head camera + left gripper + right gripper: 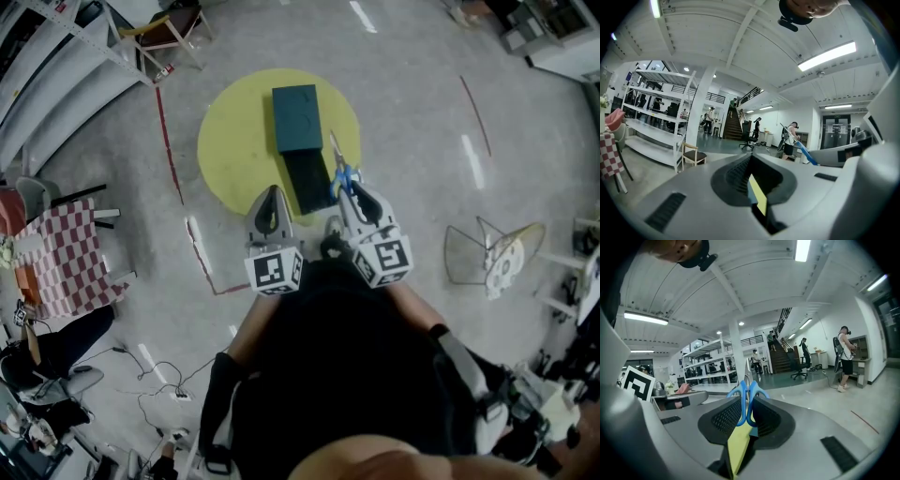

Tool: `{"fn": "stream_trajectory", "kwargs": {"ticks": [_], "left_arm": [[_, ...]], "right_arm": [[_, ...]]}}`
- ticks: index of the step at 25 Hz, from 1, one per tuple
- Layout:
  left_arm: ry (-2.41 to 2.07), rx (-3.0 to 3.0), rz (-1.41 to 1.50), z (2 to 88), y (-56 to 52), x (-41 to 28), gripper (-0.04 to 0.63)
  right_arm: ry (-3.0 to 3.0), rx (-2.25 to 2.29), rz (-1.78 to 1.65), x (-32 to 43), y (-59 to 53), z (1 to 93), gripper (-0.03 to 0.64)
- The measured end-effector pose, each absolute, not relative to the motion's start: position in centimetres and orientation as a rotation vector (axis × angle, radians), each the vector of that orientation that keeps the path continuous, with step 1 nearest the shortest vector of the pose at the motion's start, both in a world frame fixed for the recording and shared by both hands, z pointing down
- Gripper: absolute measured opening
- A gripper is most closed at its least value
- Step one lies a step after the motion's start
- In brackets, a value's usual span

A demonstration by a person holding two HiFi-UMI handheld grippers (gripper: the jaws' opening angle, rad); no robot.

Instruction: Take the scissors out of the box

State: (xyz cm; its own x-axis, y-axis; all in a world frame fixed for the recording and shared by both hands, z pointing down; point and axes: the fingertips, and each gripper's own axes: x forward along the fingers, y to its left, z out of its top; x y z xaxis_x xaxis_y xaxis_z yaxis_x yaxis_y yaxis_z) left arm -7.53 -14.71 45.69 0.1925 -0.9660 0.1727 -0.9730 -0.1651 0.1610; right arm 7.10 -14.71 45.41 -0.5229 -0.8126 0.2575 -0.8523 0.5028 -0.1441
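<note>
The scissors (341, 172) look to me already out of the box (297, 117). Their blue handles are clamped between the pads of my right gripper (349, 192), and the blades point away from me, just right of the box's dark near half. In the right gripper view they stand against the open room, so I judge them held in the air. The box itself sits on a round yellow table (230, 141). My left gripper (273, 195) hangs near the table's near edge, its fingers a little apart with nothing between them. Next I'd carry the scissors clear and set them down on bare yellow, keeping the grip firm, since thin handles could swivel.
</note>
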Motion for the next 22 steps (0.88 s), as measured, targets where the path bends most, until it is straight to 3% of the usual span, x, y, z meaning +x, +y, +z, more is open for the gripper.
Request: {"fn": "stream_trajectory", "kwargs": {"ticks": [22], "left_arm": [[-1.824, 2.238, 0.030, 45.92, -13.96, -6.46, -0.003]], "right_arm": [[-2.600, 1.395, 0.344, 6.65, -13.91, 45.31, 0.077]]}}
